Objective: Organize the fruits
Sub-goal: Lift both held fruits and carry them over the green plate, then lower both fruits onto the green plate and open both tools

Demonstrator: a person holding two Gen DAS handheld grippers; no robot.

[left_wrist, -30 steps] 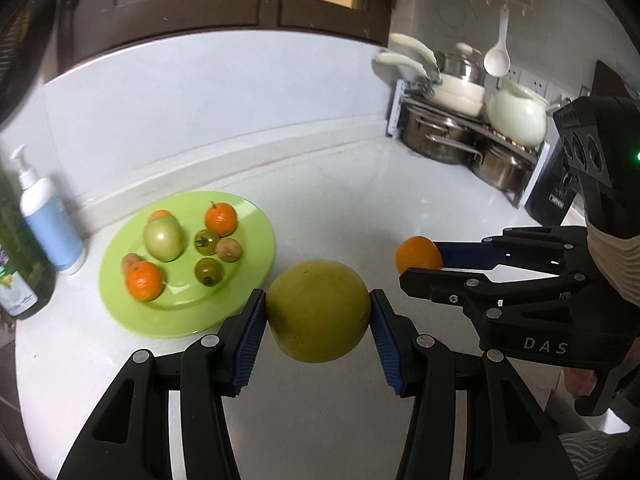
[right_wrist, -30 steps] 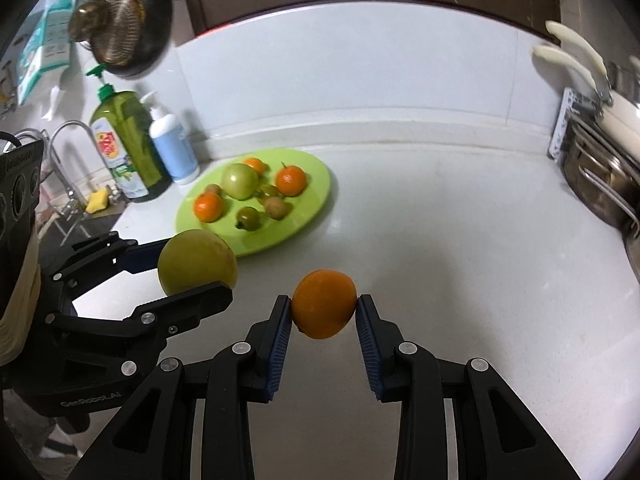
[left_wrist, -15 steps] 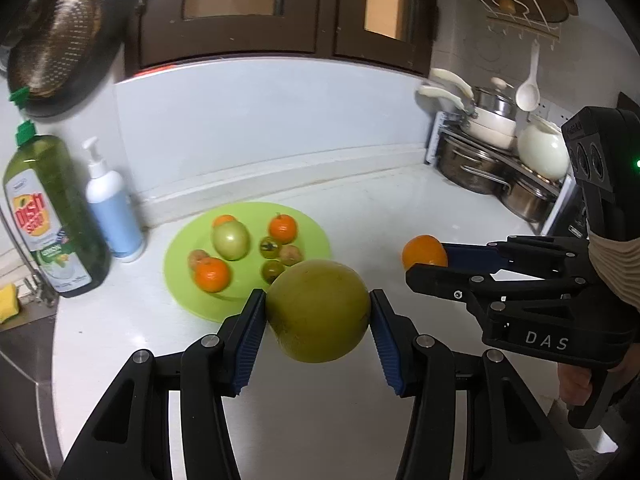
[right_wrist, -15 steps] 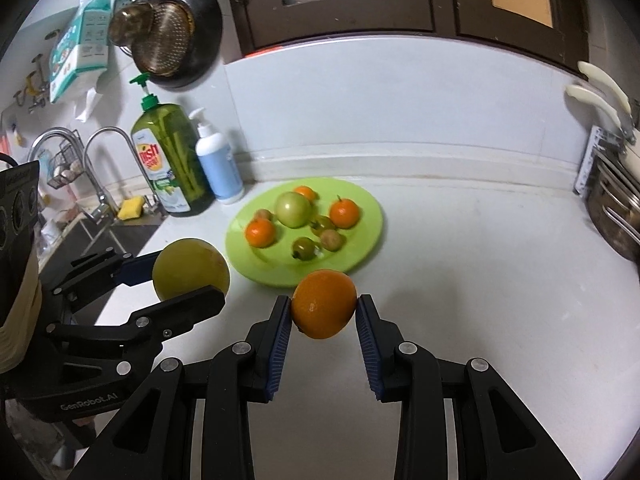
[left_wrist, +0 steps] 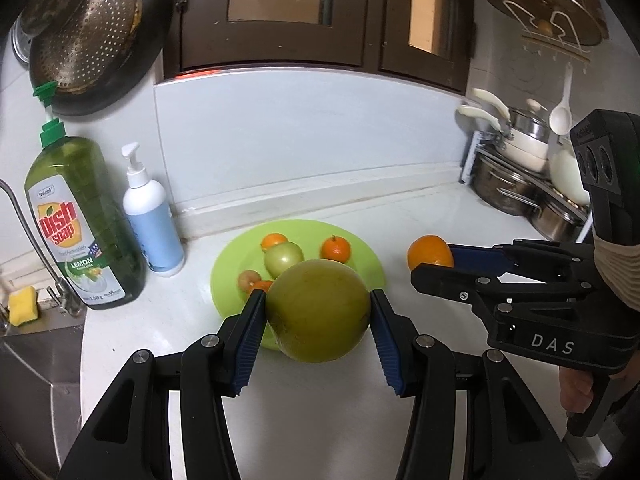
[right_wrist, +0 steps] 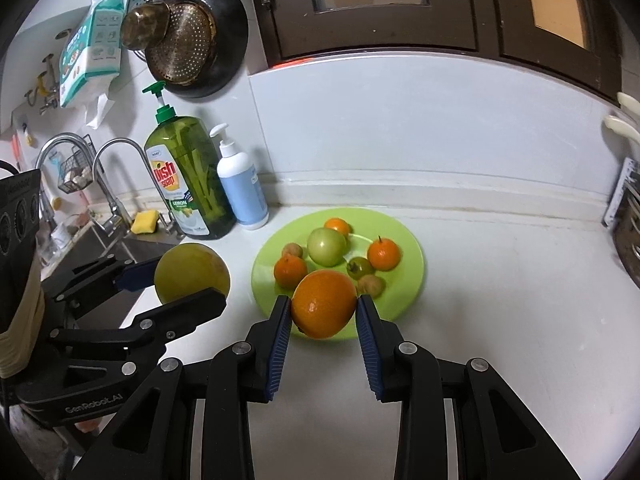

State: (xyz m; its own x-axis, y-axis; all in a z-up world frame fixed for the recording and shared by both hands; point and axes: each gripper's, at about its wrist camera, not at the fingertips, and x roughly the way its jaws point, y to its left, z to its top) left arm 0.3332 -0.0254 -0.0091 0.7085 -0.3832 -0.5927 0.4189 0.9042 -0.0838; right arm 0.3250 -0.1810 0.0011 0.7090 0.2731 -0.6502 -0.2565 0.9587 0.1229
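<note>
Your white countertop (right_wrist: pixel 500 320) carries a tall green bottle (right_wrist: pixel 190 176) labelled "Dish soap" and "LEMON", and just beside it a white pump bottle (right_wrist: pixel 240 188) with a pale blue label too small to read. The lime-green plate (right_wrist: pixel 408 276) holds a green tomato (right_wrist: pixel 326 246), three small oranges and several smaller fruits. Your left gripper (left_wrist: pixel 318 318), marked "GenRobot.AI", clamps a big yellow-green fruit (left_wrist: pixel 318 316) above the plate's near edge. Your right gripper (right_wrist: pixel 323 312), marked "DAS", pinches an orange (right_wrist: pixel 323 310) there too.
</note>
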